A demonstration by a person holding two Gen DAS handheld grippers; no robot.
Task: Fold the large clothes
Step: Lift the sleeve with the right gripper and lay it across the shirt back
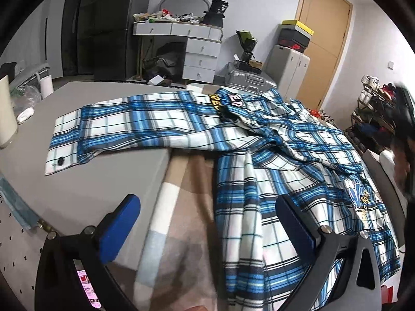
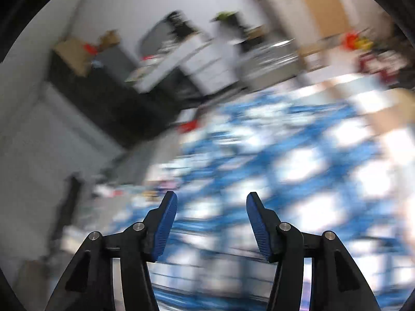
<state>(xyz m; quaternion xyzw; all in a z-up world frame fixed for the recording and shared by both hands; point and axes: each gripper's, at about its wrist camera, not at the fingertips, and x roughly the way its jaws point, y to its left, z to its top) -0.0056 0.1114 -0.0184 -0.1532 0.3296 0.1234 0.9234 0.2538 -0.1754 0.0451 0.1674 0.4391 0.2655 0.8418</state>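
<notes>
A blue-and-white plaid shirt (image 1: 285, 171) lies spread out, with dark letter patches near its collar. One long sleeve (image 1: 116, 129) stretches left across the grey table (image 1: 90, 186), its buttoned cuff at the near left. My left gripper (image 1: 207, 199) hangs open and wide above the shirt's near hem, its right blue pad (image 1: 295, 223) over the plaid and nothing between the pads. In the heavily blurred right wrist view, my right gripper (image 2: 212, 198) is open above the plaid shirt (image 2: 272, 171), with no cloth between its blue fingers (image 2: 166, 228).
A beige checked blanket (image 1: 181, 220) lies under the shirt beside the table. A white cylinder (image 1: 6, 114) stands at the table's left edge. Behind are a cluttered white dresser (image 1: 186, 33), a silver suitcase (image 1: 249, 80) and a shoe rack (image 1: 373, 108). A blurred dark shape (image 1: 404, 129) fills the right edge.
</notes>
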